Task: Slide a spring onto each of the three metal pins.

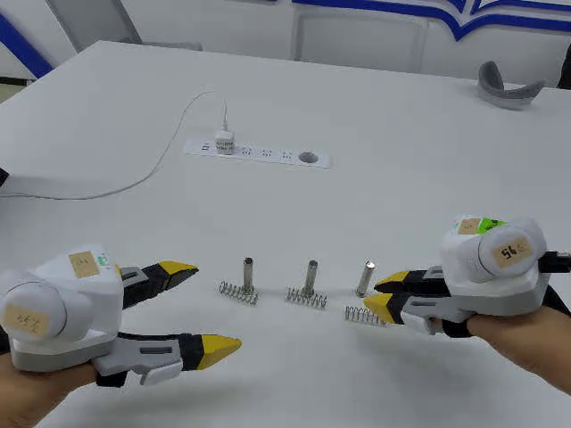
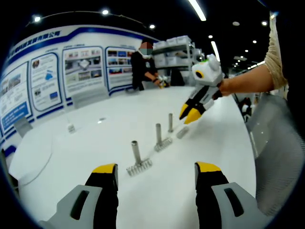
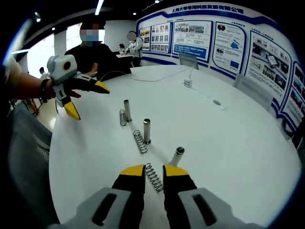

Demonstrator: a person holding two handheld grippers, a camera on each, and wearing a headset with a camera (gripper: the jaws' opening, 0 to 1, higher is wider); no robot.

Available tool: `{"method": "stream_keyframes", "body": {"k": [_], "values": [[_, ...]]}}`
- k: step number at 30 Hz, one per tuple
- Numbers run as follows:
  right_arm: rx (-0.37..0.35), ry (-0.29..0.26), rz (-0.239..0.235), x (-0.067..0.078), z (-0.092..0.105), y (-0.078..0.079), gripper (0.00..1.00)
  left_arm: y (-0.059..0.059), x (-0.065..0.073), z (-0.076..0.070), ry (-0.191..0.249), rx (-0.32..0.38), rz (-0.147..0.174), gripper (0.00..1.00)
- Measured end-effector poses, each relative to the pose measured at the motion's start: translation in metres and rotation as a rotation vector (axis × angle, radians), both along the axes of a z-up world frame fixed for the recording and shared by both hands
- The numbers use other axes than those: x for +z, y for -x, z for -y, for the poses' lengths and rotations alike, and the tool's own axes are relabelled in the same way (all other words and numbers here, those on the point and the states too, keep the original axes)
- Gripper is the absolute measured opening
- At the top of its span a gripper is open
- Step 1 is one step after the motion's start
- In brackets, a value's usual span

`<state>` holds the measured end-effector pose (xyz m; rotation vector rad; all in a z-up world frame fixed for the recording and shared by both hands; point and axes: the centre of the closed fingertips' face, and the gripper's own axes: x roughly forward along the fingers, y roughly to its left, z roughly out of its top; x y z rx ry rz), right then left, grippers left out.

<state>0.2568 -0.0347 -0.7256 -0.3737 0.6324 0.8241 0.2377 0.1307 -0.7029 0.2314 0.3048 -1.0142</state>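
Left spring (image 1: 238, 292) lies flat on the white table (image 1: 375, 160), touching the foot of the left pin (image 1: 248, 273), which stands upright and bare. To the left of both hovers the left gripper (image 1: 214, 305), its yellow-tipped jaws spread wide and holding nothing. The middle spring (image 1: 307, 298) lies the same way at the base of the middle pin (image 1: 310, 277). The right spring (image 1: 361, 314) rests just in front of the right pin (image 1: 365, 277), with no spring on any pin yet.

The right gripper (image 1: 375, 297) sits low at that last spring, its jaws drawn narrow. In the right gripper view the near end of the coil lies in the gap between them, though it doesn't look clamped. Picking up this spring seems to be the step in hand.

To do it well, close gently across the coils near one end so that the bore stays round. Then lift, tip the spring upright and centre the free end over the pin's top before lowering. The left claw could steady the pin.

The springs are small coils of thin bright wire with open turns — easily squashed, and likely to roll or flick away.
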Motion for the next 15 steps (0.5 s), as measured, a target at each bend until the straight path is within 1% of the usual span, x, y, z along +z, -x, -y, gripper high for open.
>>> {"method": "stream_keyframes", "body": {"k": [5,6,9,11,14,15], "values": [[0.087,0.043,-0.023,-0.006,-0.007,0.002,0.16,0.001,-0.001,0.0,-0.002,0.002,-0.003,0.66],[0.11,0.058,-0.02,-0.007,-0.009,0.002,0.16,0.001,-0.001,0.0,-0.003,0.001,-0.003,0.66],[0.139,0.071,-0.036,-0.011,-0.014,0.001,0.16,0.002,-0.002,0.0,-0.003,0.001,-0.005,0.66],[0.166,0.094,-0.048,-0.016,-0.016,0.001,0.15,0.003,-0.002,0.001,-0.003,0.0,-0.007,0.66],[0.188,0.12,-0.046,-0.019,-0.018,-0.001,0.15,0.004,-0.003,0.001,-0.005,-0.003,-0.008,0.66],[0.193,0.122,-0.052,-0.02,-0.019,-0.002,0.15,0.004,-0.003,0.001,-0.004,-0.003,-0.009,0.66]]}}
